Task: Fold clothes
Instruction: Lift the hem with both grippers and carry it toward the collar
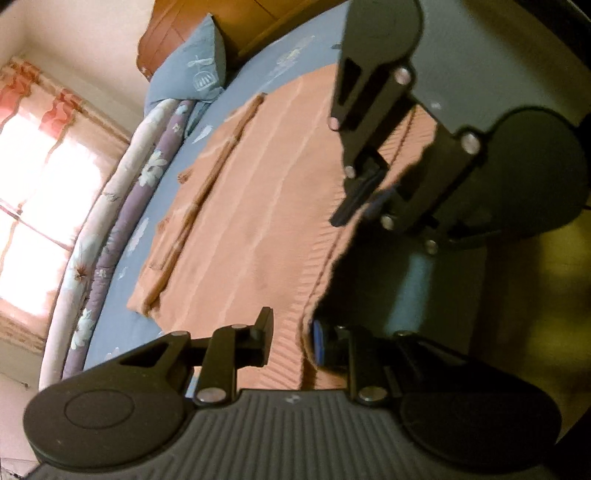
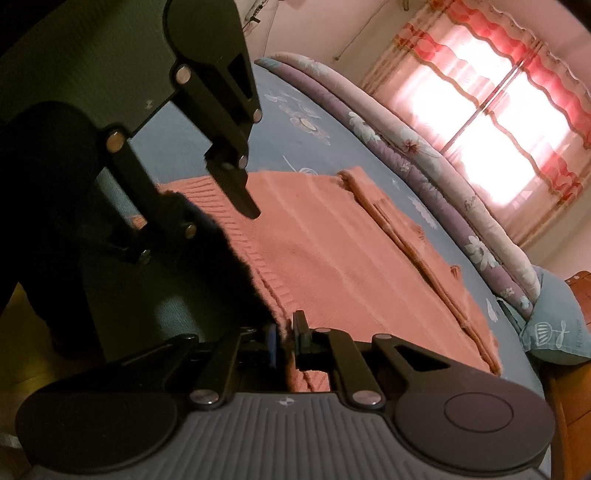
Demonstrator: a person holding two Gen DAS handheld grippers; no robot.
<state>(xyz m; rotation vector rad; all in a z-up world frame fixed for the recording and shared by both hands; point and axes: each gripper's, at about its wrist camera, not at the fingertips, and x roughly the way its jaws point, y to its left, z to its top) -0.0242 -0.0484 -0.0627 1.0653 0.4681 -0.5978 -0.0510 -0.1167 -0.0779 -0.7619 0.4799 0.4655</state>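
Observation:
A salmon knitted sweater [image 1: 251, 206] [image 2: 351, 251] lies spread flat on a blue bed sheet [image 1: 162, 206] [image 2: 314, 147]. Its ribbed hem runs along the near edge of the bed. My left gripper [image 1: 293, 336] is at one end of that hem, jaws narrow, with a raised fold of ribbing pinched between the pads. My right gripper [image 2: 284, 339] is shut tight on the hem at the other end. Each wrist view also shows the other gripper from the side: the right gripper [image 1: 365, 203] and the left gripper [image 2: 221, 218], both on the hem. A darker folded strip crosses the sweater's far part.
A rolled floral quilt [image 1: 122, 206] [image 2: 424, 162] lies along the bed's far side under a bright curtained window [image 2: 498, 129]. A blue pillow [image 1: 195, 70] [image 2: 554, 328] leans against the wooden headboard [image 1: 240, 22]. Dark floor [image 1: 535, 295] lies beyond the bed's near edge.

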